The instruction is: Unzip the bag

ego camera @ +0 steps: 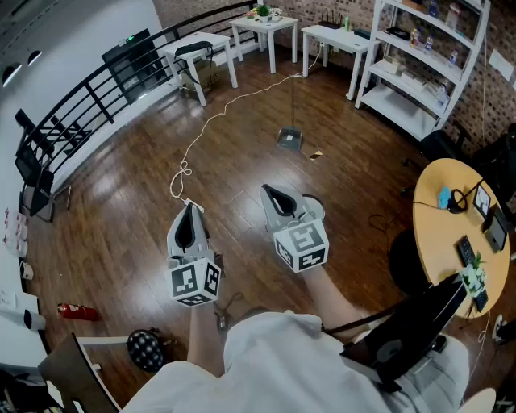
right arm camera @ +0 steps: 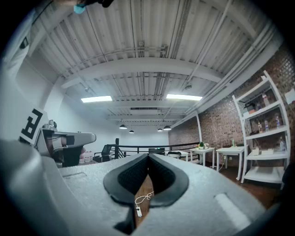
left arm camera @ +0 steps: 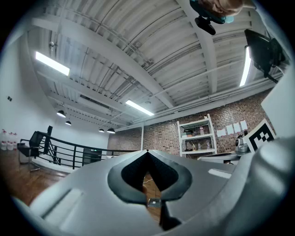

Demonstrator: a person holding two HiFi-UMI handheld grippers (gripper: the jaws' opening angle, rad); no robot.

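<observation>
We hold the left gripper (ego camera: 189, 211) and right gripper (ego camera: 271, 193) over a glossy plank floor (ego camera: 242, 161) — both matte grey jaw pairs clenched, empty. A thin white cable (ego camera: 182, 171) loops across it.

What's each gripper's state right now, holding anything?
Left gripper: jaws closed, nothing between them.
Right gripper: jaws closed, nothing between them.

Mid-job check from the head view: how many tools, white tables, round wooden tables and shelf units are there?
Tools: 2 (left tool, right tool)
White tables: 3
Round wooden table: 1
White shelf unit: 1
Total: 7
</observation>
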